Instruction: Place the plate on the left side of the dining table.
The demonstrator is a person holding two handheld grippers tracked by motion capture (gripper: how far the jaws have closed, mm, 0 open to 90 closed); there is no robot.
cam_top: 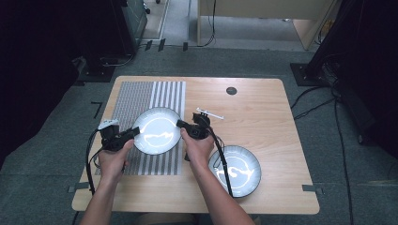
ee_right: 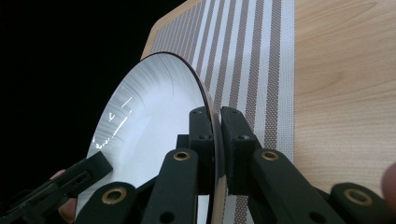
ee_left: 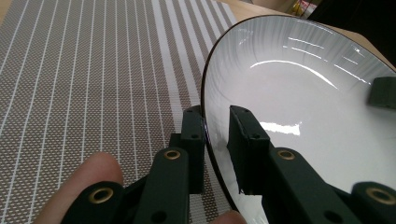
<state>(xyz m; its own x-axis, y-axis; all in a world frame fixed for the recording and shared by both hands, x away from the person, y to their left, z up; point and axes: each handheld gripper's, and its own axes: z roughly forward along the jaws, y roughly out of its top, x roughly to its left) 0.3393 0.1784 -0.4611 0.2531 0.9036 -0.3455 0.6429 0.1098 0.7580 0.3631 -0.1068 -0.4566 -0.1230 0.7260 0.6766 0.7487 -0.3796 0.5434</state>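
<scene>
Holding white plate (cam_top: 157,130) by opposite rim edges, both grippers.
My left gripper (cam_top: 133,134) pinches its left rim, my right gripper (cam_top: 181,123) pinches its right rim; plate sits between them over the striped placemat (cam_top: 141,98).

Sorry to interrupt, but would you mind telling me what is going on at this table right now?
A person is holding one white plate with both tongs at once. The left tongs are clamped on its left rim and the right tongs on its right rim, over the striped placemat. A second white plate sits on the bare wooden table to the right, and a small white utensil lies just beyond the right tongs.
</scene>
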